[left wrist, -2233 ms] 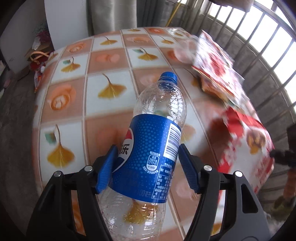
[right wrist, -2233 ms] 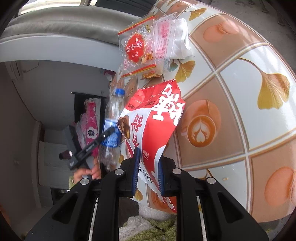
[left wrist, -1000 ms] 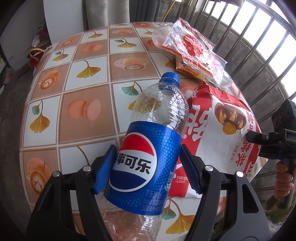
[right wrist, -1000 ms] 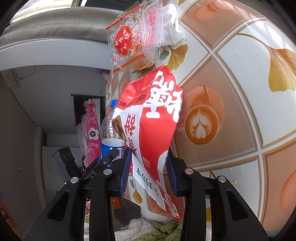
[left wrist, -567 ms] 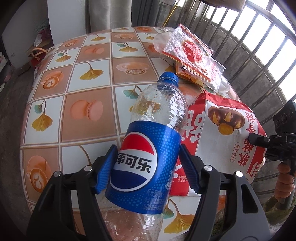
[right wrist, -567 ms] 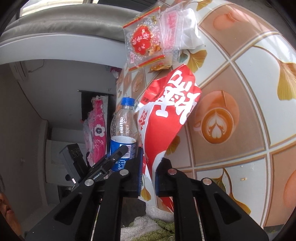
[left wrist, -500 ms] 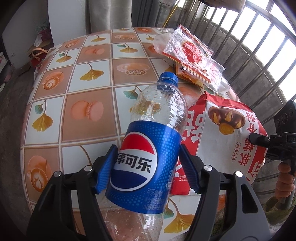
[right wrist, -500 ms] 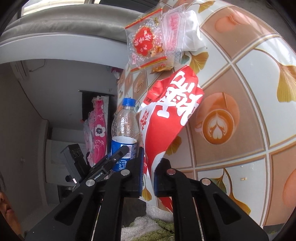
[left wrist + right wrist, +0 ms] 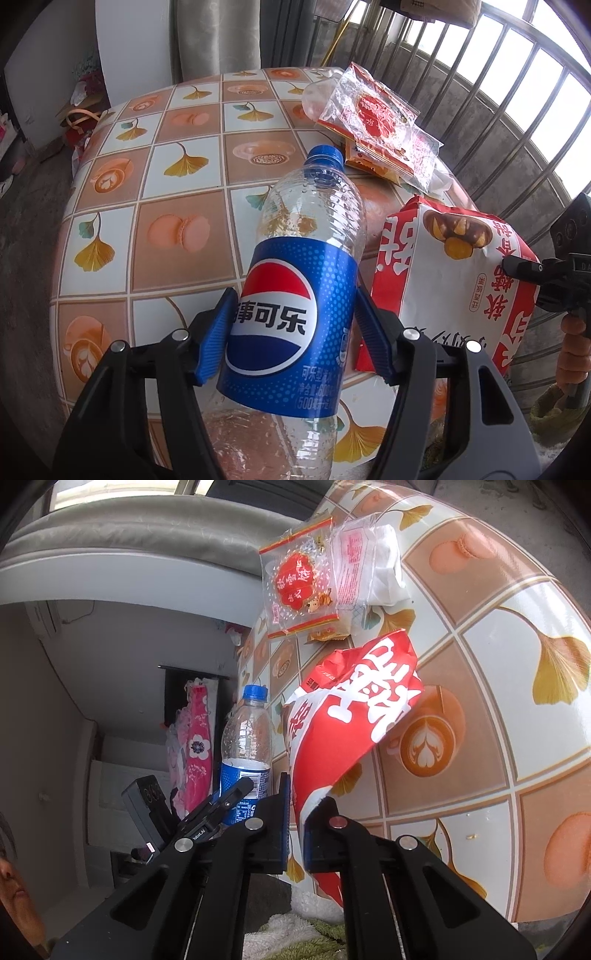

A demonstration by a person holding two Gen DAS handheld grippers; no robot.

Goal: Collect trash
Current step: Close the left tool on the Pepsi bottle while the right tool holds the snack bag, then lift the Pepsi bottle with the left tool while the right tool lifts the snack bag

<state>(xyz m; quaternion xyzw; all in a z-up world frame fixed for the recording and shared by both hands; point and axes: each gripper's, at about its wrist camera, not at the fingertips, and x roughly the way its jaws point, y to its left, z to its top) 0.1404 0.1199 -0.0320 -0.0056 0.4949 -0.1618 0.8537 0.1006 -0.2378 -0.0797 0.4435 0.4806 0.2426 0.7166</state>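
Note:
A clear Pepsi bottle (image 9: 295,295) with a blue label and blue cap is clamped at its label between the blue pads of my left gripper (image 9: 291,314), whose jaws are closing tighter on it above the table. The red-and-white snack bag (image 9: 354,716) stands tilted near the table's edge. My right gripper (image 9: 297,797) is shut on its lower corner. In the left wrist view the bag (image 9: 443,280) is to the right of the bottle, with the right gripper (image 9: 524,267) at its far side. The right wrist view shows the bottle (image 9: 247,731) left of the bag.
The table (image 9: 177,206) has a tile-pattern cloth with leaves and coffee cups. Clear wrappers with red print (image 9: 373,118) and a white crumpled wrapper (image 9: 384,565) lie at its far side. Window bars (image 9: 517,110) stand behind. Bags (image 9: 85,118) lie on the floor.
The right jaws, open around the bag a second ago, have shut on its lower corner and lifted slightly. The left gripper with the bottle has hardly moved.

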